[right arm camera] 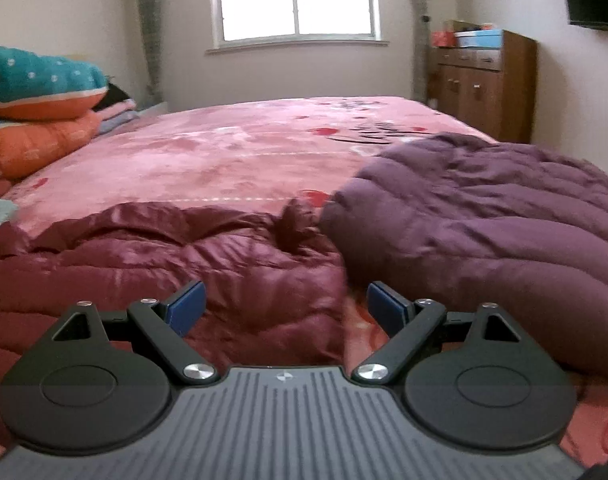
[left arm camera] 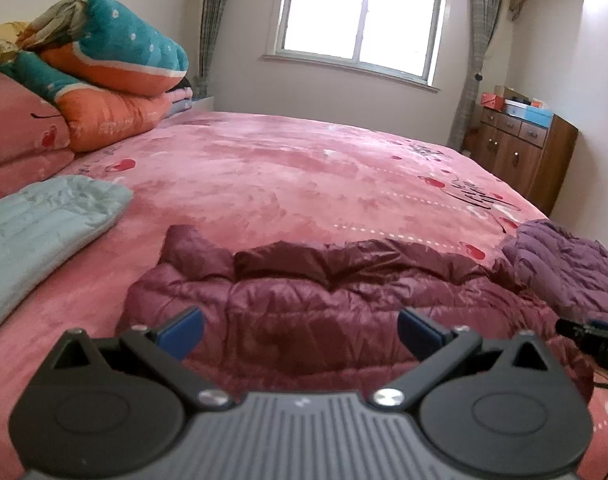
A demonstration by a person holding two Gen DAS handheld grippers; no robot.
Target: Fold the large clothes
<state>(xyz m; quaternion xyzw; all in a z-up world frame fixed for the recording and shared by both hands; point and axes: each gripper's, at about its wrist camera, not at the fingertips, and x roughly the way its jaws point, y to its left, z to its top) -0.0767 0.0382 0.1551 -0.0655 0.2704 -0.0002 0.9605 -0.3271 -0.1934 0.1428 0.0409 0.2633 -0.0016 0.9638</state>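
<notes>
Left wrist view counts two padded coats on the pink bedspread: one maroon coat spread flat at the near edge, and one purple coat bunched just beside it on the right. One folded pale green blanket lies apart to the left, and one stack of quilts sits at the far left. The left gripper hovers released over the maroon coat, its two blue pads wide apart and holding nothing. The right gripper is likewise spread and empty, over the seam where both coats meet. Beyond them the bedspread lies bare up to the wall under the window.
</notes>
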